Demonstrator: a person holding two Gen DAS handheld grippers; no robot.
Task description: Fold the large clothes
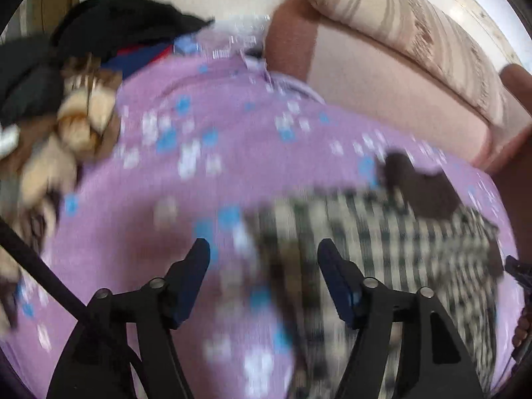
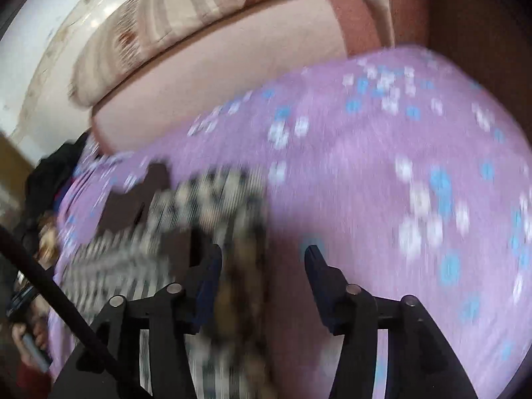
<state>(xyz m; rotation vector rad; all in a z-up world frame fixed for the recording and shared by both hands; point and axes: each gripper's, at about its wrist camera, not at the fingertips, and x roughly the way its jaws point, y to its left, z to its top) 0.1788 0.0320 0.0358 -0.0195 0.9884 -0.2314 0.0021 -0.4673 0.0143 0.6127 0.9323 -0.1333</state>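
Both the left gripper [image 1: 262, 249] and right gripper [image 2: 262, 256] hung released over the checked garment [image 1: 382, 242], whose blurred edge risked being missed, probably bunching the purple sheet [image 1: 232, 106] instead.

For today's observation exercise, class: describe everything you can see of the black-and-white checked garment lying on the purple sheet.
The checked garment is soft woven-looking cloth in a black-and-white check with dark brown patches at its far edge. It lies spread, somewhat rumpled, on the purple flowered sheet. Both open grippers, left gripper and right gripper, sit over its edges; motion blur hides whether either touches it.
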